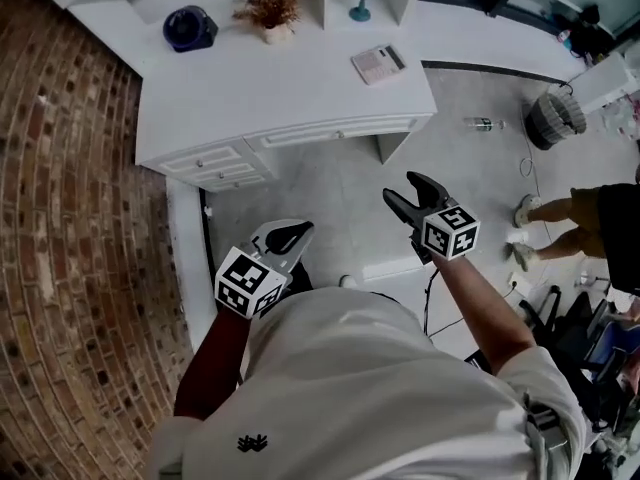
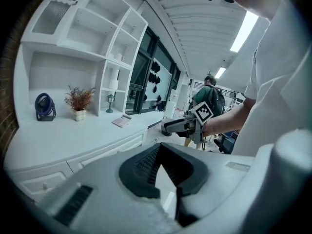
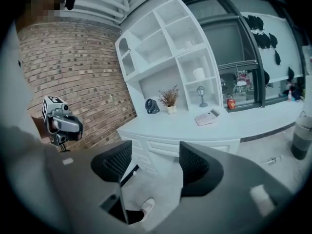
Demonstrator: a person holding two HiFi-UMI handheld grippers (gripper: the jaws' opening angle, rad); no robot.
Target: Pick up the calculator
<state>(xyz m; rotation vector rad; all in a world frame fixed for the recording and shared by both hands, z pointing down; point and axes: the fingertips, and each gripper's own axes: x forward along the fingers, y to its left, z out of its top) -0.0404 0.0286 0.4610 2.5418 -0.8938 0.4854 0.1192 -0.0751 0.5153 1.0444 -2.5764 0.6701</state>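
With the calculator (image 1: 378,64) lying on the desk (image 1: 270,93) at twelve o'clock, well beyond both grippers, the approach seems in hand: the right gripper (image 1: 403,188), fingers wide and empty, must reach forward, while the left gripper (image 1: 290,236) has its fingers together on nothing.

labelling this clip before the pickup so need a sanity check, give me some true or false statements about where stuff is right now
1. The pale flat rectangular calculator lies on the white desk. True.
2. The right claw is shut on the calculator. False: its jaws stand apart and empty, away from the desk.
3. In the head view, the dark blue round fan stands left of the dried plant in a pale pot. True.
4. The left claw touches the desk. False: it hangs over the floor, apart from the desk.
5. A clear bottle stands on the desk. False: the clear bottle lies on the floor.
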